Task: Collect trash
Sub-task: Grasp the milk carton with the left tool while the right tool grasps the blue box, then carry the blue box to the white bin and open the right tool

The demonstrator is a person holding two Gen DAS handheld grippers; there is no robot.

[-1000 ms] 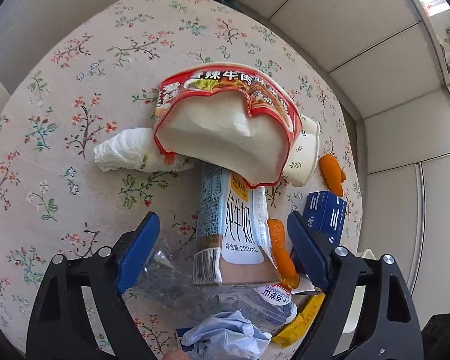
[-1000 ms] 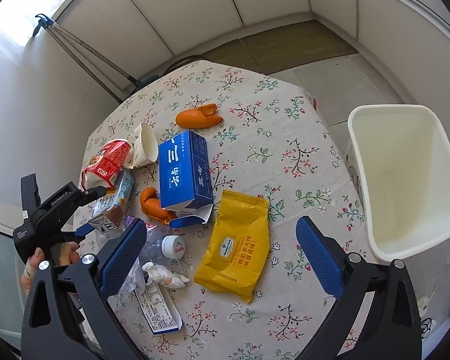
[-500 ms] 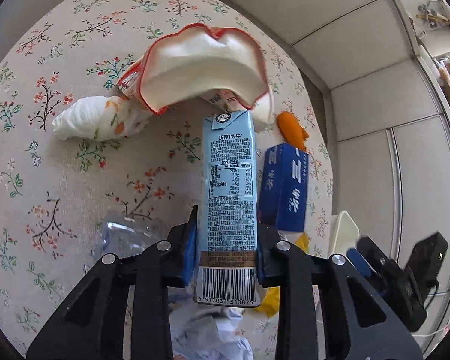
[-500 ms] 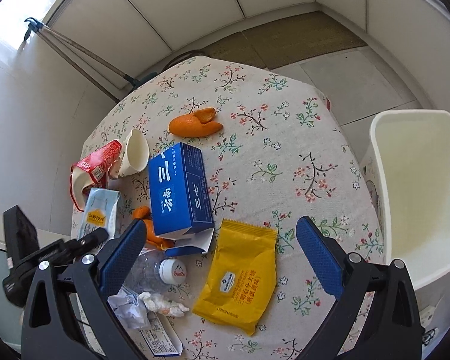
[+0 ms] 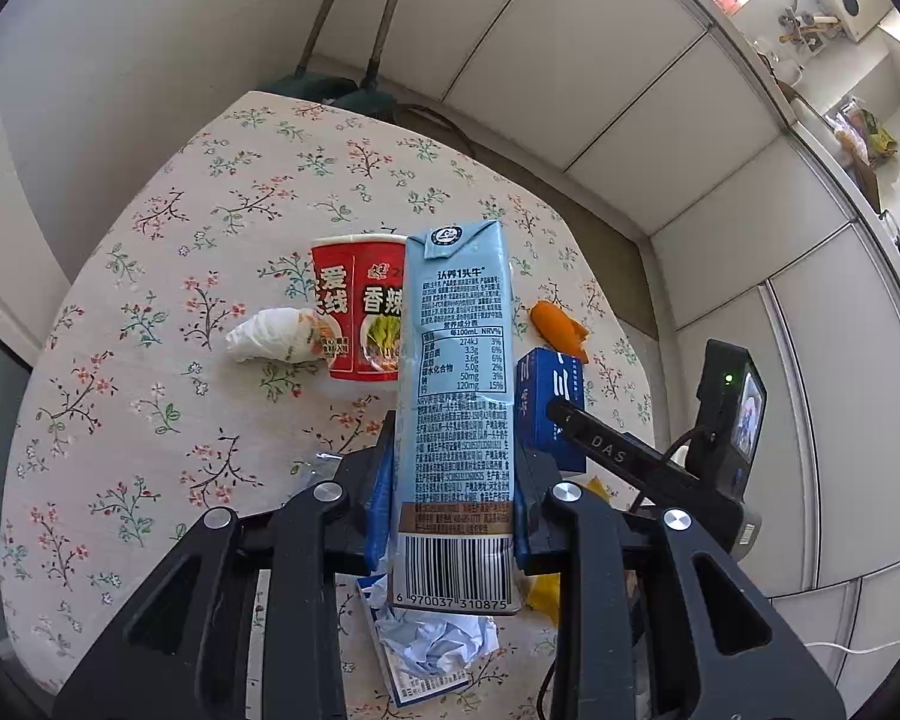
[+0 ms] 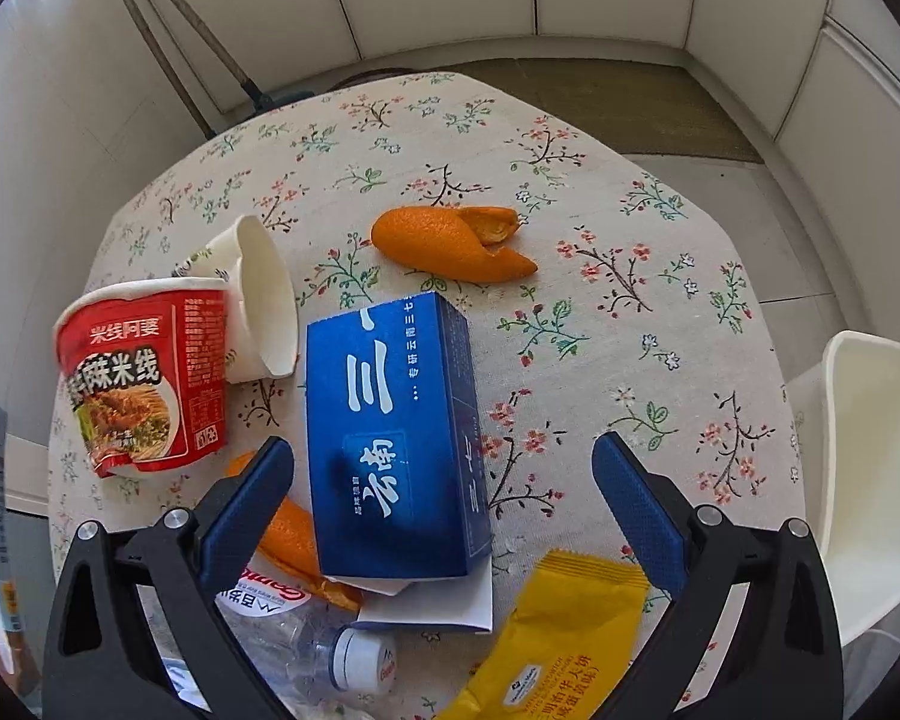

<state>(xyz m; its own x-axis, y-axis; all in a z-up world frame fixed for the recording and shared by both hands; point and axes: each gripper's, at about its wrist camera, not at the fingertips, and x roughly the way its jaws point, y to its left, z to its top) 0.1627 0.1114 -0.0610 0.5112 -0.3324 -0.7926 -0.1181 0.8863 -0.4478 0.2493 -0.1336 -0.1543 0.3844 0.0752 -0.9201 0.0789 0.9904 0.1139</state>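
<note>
Blue pads of the left gripper (image 5: 450, 510) are pressed against both sides of a pale blue milk carton (image 5: 456, 420), which stands upright between them, clear of the round table (image 5: 150, 420) with its flowered cloth (the barcode end hangs lowest, the folded top points away from the camera). Those jaws have just been closing, and the carton now sits firmly between them.

Behind the carton, on the cloth, a red noodle cup (image 5: 360, 318) lies with a crumpled white tissue (image 5: 273, 336) touching its left side. To the right of the carton are an orange peel (image 5: 555, 327) and a dark blue box (image 5: 549, 408). Under the left gripper lies crumpled bluish-white paper (image 5: 438, 642); its edges are partly hidden, so I cannot tell how large the wad is.

From the right wrist view, the right gripper (image 6: 444, 510) stands wide open and empty, hovering above the blue box (image 6: 393, 438), which lies flat on the table. Left of the box, the noodle cup (image 6: 138, 372) lies on its side with a white paper cup (image 6: 258, 300) just beside it. A second orange peel (image 6: 294, 534) is tucked against the box's left edge. Below it lie a clear plastic bottle (image 6: 306, 642) with a white cap and a yellow snack packet (image 6: 564, 642). A white bin (image 6: 870, 480) stands beside the table at the right edge.
</note>
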